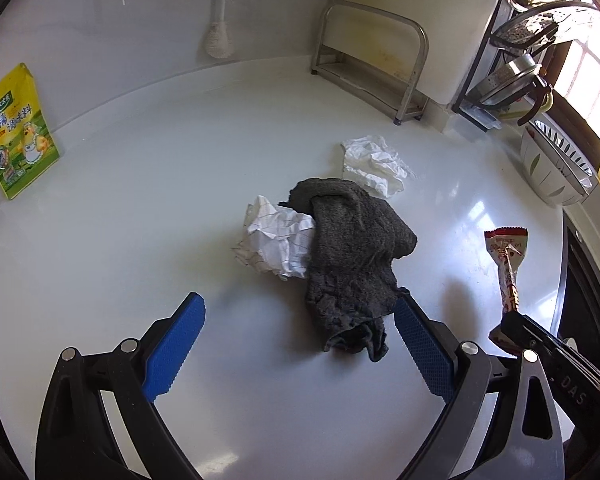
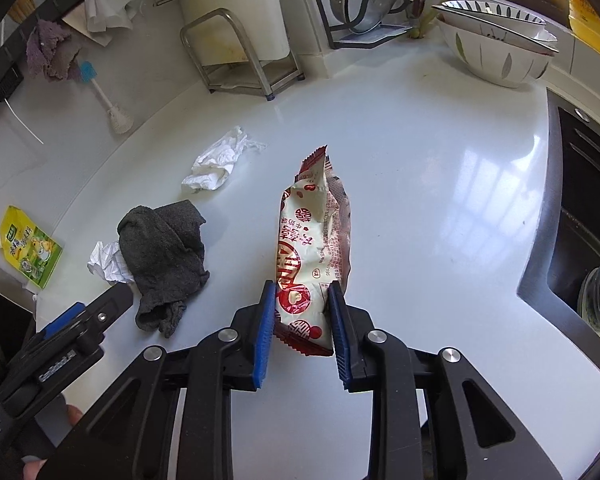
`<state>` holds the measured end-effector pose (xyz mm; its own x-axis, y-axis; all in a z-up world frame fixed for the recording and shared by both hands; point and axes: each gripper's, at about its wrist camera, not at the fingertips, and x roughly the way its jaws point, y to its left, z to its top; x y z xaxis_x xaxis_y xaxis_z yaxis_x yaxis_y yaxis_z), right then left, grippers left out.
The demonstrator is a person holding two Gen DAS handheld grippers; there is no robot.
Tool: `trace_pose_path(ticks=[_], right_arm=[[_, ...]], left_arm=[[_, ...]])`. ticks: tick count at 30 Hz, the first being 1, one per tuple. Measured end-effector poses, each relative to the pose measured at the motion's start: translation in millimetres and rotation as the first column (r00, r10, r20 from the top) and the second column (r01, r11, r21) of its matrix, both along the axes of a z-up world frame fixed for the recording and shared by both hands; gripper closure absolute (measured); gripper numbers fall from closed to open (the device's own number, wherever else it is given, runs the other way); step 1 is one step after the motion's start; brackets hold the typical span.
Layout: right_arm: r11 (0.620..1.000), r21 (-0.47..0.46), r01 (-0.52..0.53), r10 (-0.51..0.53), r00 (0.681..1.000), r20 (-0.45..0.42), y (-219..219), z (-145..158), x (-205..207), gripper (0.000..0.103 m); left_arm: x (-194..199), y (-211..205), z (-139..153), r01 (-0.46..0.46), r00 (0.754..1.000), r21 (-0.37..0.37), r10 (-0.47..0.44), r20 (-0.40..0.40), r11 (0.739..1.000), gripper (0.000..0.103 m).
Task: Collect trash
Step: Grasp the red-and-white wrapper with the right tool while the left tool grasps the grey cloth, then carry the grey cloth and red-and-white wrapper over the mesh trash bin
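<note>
**Two claws over a white bench with scattered trash**

The white bench carries all items and meets a dark sink at its right edge. At the back stand a metal rack and stacked patterned bowls. A dark grey cloth lies crumpled near the bench centre, overlapping a crumpled sheet of lined paper on its left side. The left claw hovers just in front of the cloth with its blue pads spread wide and nothing between them; the cloth's near end lies just beside the right-hand pad. The right claw pinches the lower end of a red-and-white snack wrapper, whose upper part sticks out past the fingertips, clear of the bench. A crumpled white tissue lies behind the cloth, touching its far edge in the left wrist view. A yellow seasoning pouch stands at the far left, well apart from the trash.
</note>
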<state>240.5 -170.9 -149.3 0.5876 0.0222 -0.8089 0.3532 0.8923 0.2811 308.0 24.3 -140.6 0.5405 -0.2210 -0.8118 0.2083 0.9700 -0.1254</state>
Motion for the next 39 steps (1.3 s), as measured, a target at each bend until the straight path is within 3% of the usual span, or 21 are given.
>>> trace_pose_path(ticks=[5,7,8,12,15,31,39], right_arm=[[1.000,0.009,0.019,-0.020,0.999,0.031,-11,10,-19,0.077],[1.000,0.010,0.025,-0.026,0.999,0.039,-15,13,-24,0.077],[1.000,0.009,0.029,-0.029,0.999,0.042,-16,14,-26,0.077],[0.999,0.015,0.048,-0.049,0.998,0.048,-23,14,-35,0.077],[0.998,0.028,0.055,-0.056,0.997,0.047,-26,12,-38,0.077],[0.998,0.064,0.021,-0.027,0.995,0.097,-26,29,-40,0.077],[0.997,0.072,0.012,-0.021,0.992,0.122,-26,40,-47,0.077]], left_arm=[[11,-25,-23,0.001,0.998,0.012,0.000,-0.062,1.000,0.014],[12,-33,-30,0.009,0.997,0.022,-0.007,-0.080,1.000,0.035],[10,-37,-31,0.010,0.998,0.040,-0.007,-0.068,0.999,0.036],[4,-40,-28,0.026,0.998,0.016,-0.025,-0.060,1.000,0.073],[0,-36,-20,0.023,0.998,-0.007,-0.024,-0.057,1.000,0.084],[2,1,79,0.039,0.997,-0.128,-0.030,0.074,0.991,0.086],[5,15,115,0.038,0.989,-0.106,-0.022,0.147,0.994,0.087]])
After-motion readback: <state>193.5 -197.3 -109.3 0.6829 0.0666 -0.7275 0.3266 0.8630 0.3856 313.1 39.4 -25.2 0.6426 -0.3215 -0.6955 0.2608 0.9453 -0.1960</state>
